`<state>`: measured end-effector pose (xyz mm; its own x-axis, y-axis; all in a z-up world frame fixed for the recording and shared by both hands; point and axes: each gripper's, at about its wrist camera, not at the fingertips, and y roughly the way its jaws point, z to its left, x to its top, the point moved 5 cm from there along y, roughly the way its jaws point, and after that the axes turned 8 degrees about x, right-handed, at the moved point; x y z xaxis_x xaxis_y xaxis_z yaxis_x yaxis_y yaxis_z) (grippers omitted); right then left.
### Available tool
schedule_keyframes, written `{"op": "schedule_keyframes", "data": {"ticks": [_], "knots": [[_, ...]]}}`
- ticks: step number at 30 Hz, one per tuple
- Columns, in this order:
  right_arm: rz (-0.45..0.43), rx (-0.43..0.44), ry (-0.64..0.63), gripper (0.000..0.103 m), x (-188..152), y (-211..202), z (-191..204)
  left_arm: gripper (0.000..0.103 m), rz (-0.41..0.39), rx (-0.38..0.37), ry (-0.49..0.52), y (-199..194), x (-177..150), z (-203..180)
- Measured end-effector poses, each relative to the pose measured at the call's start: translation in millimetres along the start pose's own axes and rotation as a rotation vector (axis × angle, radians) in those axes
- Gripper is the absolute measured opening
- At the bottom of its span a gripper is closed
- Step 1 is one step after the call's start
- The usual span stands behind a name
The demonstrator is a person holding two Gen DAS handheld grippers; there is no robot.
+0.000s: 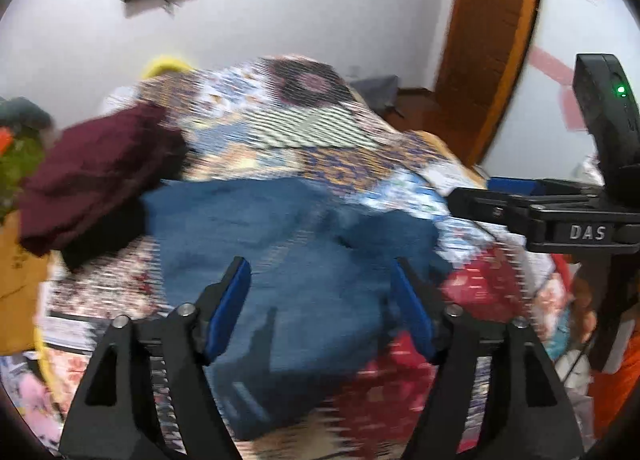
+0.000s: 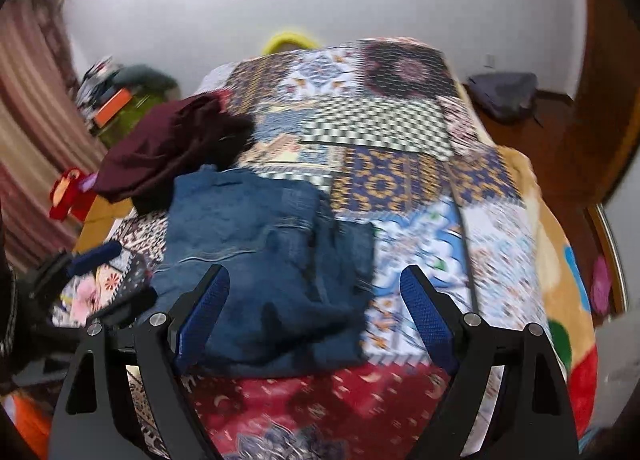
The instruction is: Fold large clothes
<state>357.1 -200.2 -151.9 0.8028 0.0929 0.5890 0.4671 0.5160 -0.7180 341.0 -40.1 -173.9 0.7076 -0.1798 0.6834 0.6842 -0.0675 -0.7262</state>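
Blue jeans (image 1: pixel 280 260) lie on a patchwork bedspread (image 1: pixel 320 132), left wrist view; left gripper (image 1: pixel 322 280) above them, fingers apart, empty; maroon garment (image 1: pixel 100 172) at their left.

Right wrist view: right gripper (image 2: pixel 314 292) spread wide, empty, over the jeans (image 2: pixel 260 268); maroon garment (image 2: pixel 168 144) touches their far corner.

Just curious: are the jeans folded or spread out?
Folded: the jeans lie as a compact, layered block on the bed, no legs stretched out.

Patchwork-covered bed (image 2: pixel 400 132) under blue jeans (image 2: pixel 260 260), maroon garment (image 2: pixel 160 148).
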Motion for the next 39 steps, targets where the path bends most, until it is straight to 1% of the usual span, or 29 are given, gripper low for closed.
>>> {"op": "schedule_keyframes", "data": {"ticks": [2, 4, 7, 9, 10, 11, 14, 16, 20, 24, 25, 26, 28, 31, 33, 35, 37, 39], "knots": [[0.027, 0.022, -0.025, 0.085, 0, 12, 8, 0.077, 0.018, 0.071, -0.011, 4, -5, 24], [0.064, 0.037, -0.042, 0.085, -3, 25, 11, 0.077, 0.053, 0.09, -0.036, 11, -12, 40], [0.105, 0.002, -0.046, 0.085, -11, 38, 1, 0.077, 0.125, 0.126, -0.063, 29, -33, 59], [0.127, -0.021, -0.035, 0.085, -16, 40, -12, 0.078, 0.174, 0.129, -0.07, 41, -48, 64], [0.137, -0.033, -0.023, 0.085, -20, 41, -22, 0.078, 0.186, 0.122, -0.083, 43, -55, 68], [0.152, -0.024, -0.01, 0.085, -23, 40, -29, 0.078, 0.192, 0.105, -0.109, 46, -61, 71], [0.174, 0.017, 0.027, 0.087, -34, 37, -43, 0.079, 0.186, 0.075, -0.169, 44, -74, 74], [0.177, 0.037, 0.031, 0.087, -41, 37, -47, 0.079, 0.176, 0.069, -0.193, 43, -81, 75], [0.186, 0.026, 0.046, 0.088, -39, 34, -43, 0.08, 0.163, 0.07, -0.21, 41, -91, 72], [0.198, -0.004, 0.014, 0.088, -26, 29, -32, 0.079, 0.177, 0.052, -0.203, 34, -84, 76], [0.195, -0.004, 0.006, 0.088, -23, 28, -29, 0.079, 0.172, 0.058, -0.193, 32, -80, 78], [0.188, 0.006, -0.002, 0.09, -18, 26, -25, 0.079, 0.163, 0.075, -0.181, 30, -76, 81], [0.175, 0.029, -0.009, 0.09, -8, 25, -18, 0.079, 0.14, 0.117, -0.169, 25, -67, 88], [0.173, 0.06, -0.015, 0.09, 6, 32, -8, 0.079, 0.124, 0.129, -0.186, 25, -54, 104], [0.192, 0.072, -0.014, 0.09, 12, 42, -4, 0.079, 0.121, 0.148, -0.202, 29, -46, 117], [0.226, 0.092, -0.012, 0.09, 14, 56, -2, 0.079, 0.124, 0.151, -0.218, 33, -40, 126], [0.28, 0.116, -0.004, 0.09, 12, 73, -3, 0.079, 0.142, 0.12, -0.248, 43, -37, 133], [0.328, 0.113, 0.023, 0.09, 8, 88, -12, 0.079, 0.188, 0.072, -0.284, 57, -39, 140]]}}
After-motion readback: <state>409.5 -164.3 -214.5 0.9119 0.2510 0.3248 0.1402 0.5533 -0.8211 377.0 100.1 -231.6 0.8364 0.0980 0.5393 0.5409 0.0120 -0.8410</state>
